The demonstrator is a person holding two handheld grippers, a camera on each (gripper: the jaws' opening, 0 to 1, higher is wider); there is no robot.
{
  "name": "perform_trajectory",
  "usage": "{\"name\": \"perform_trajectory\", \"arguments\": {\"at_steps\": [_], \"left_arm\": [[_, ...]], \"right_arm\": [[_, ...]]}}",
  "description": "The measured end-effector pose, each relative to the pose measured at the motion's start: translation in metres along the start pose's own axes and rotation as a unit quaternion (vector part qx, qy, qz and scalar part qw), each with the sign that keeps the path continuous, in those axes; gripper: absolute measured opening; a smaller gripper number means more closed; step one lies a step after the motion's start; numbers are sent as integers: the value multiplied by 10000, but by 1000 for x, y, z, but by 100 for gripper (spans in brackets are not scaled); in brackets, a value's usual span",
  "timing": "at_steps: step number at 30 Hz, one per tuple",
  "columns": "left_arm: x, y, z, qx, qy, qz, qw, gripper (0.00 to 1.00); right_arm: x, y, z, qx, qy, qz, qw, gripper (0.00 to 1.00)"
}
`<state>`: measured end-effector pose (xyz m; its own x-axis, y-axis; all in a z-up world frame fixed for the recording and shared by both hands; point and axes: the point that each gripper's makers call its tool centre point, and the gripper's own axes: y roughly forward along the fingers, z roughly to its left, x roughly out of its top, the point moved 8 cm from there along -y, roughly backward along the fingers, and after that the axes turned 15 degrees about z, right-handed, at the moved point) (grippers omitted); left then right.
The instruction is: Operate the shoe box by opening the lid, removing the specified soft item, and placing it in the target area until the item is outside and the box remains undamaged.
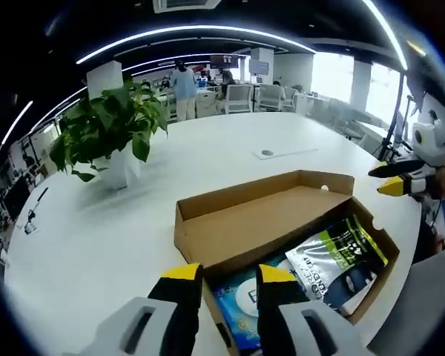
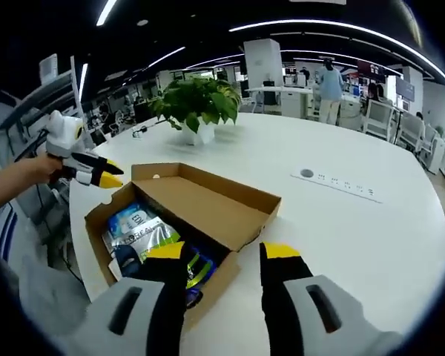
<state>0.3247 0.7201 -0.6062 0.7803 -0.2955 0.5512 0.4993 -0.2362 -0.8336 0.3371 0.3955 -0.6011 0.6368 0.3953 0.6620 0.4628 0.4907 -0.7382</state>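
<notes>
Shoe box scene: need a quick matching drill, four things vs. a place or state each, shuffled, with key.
Things:
1. lid
2. silver pouch
3. potted plant
4. blue packet

Places or states:
A. standing on the white table, beyond the box
B. folded back, open
C. inside the box, at the end nearest the left gripper
D. inside the box, beside the blue packet, with green trim

Pairs: 1-B, 2-D, 3-A, 4-C
</notes>
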Motion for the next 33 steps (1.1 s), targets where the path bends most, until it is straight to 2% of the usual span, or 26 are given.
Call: {"name": "perform_trajectory", "arguments": {"at_steps": [10, 19, 23, 33], "left_arm": [[-23, 4, -29, -583, -96, 142, 9982, 30], [-35, 12, -50, -1005, 90, 350, 9943, 31], [-41, 17, -57, -1113, 120, 483, 9925, 31], [-49, 29, -66, -1474, -240, 753, 9859, 27]], "right_arm": [[-18, -18, 15, -7, -513, 14, 9987, 49], [-30, -25, 21, 131, -461, 9, 9988, 59], [-37, -25, 24, 186, -438, 60, 9989, 61], [-43, -23, 33, 267, -415, 116, 9987, 61]]}}
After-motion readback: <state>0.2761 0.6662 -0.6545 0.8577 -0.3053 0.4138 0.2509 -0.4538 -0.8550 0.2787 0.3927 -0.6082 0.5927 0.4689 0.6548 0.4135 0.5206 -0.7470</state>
